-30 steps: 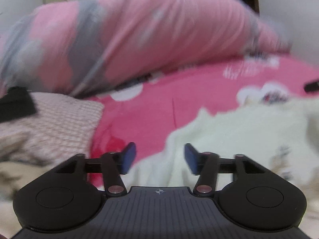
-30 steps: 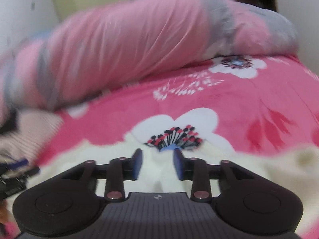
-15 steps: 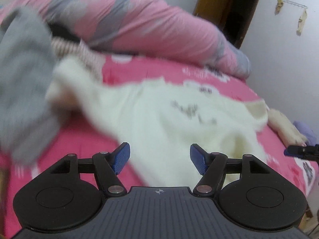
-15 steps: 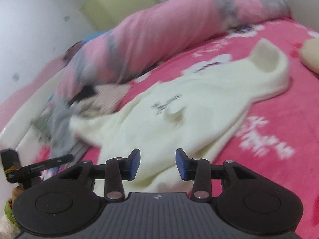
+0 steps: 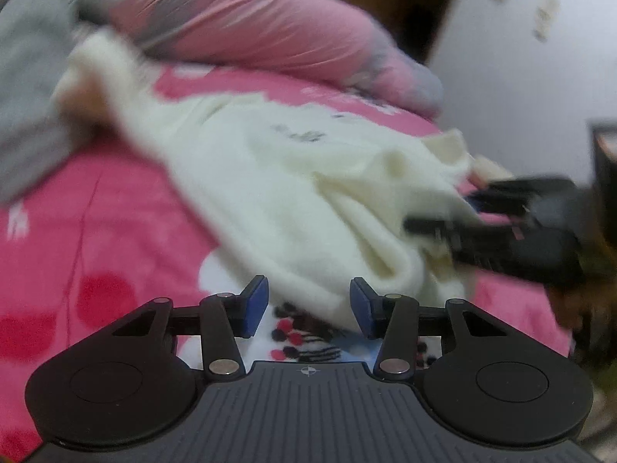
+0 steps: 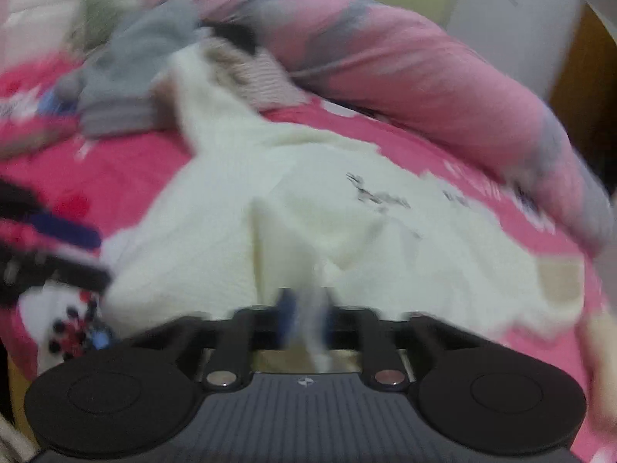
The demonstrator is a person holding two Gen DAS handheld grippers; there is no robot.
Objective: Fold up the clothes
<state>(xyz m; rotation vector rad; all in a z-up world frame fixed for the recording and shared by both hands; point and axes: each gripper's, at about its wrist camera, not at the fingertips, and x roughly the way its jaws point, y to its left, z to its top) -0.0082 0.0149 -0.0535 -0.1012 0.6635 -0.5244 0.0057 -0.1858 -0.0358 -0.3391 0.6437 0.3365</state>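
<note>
- Bedding: a pink floral bedsheet [image 5: 115, 208] covers the bed; a rolled pink-and-grey duvet [image 6: 405, 61] lies along the far edge, against a white wall [image 5: 520, 88] with a dark doorway [image 5: 405, 7] beside it.
- Other clothes: a grey garment [image 6: 131, 65] and a striped pinkish one [image 6: 262, 77] are heaped at the far end of the sheet, touching the cream piece's far tip.
- Task item: a cream sweater [image 6: 308, 193] with a small dark print lies spread on the sheet between duvet and grippers; its long axis runs from the clothes heap toward the near edge, widening toward the cameras.
- Right gripper [image 6: 304, 316]: its 2 fingers are pinched together on a raised fold of the sweater's near hem; the view is blurred.
- Left gripper [image 5: 308, 303]: its blue pads [image 5: 254, 301] stand moderately apart and are closing, with the sweater's edge lying just beyond them, not pressed.
</note>
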